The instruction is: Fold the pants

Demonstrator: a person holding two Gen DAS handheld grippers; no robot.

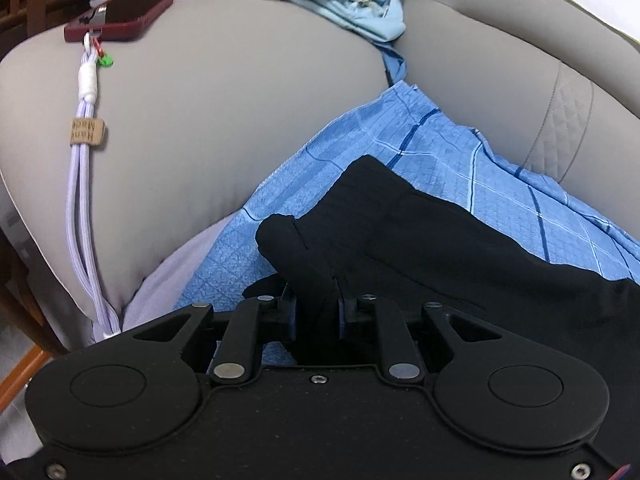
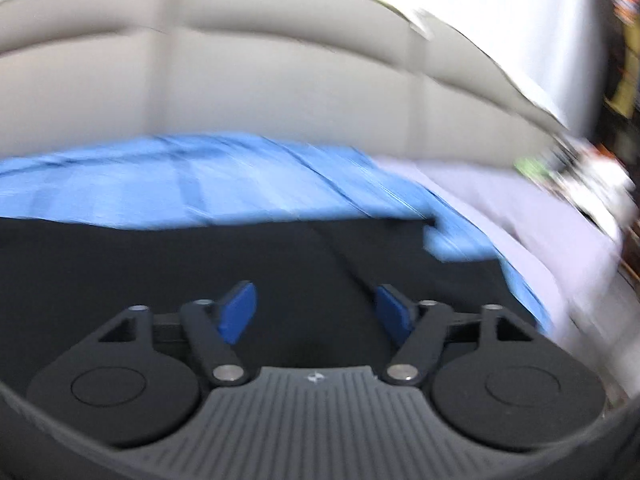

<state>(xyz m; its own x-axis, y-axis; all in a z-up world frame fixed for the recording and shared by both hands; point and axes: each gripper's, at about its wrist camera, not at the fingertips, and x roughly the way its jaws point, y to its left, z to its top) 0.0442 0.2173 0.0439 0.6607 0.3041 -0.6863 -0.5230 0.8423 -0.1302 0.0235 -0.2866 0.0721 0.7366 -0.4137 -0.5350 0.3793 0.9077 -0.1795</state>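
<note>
The left tongs [image 1: 316,300] are pinching a bunched fold of the black fabric pants [image 1: 400,240], which are lying on a blue checked cloth [image 1: 440,148] over the grey sofa cushion [image 1: 240,100]. The right tongs [image 2: 316,312] are standing spread, empty, above the pants [image 2: 160,260].

Black pants [image 1: 420,232], plain dark fabric, are laid across a blue checked sheet [image 1: 400,140] on a grey sofa. One corner is bunched & lifted, pinched between the left tool's [image 1: 318,304] pads. In the right wrist view the pants [image 2: 200,264] are spread flat, blurred.
</note>
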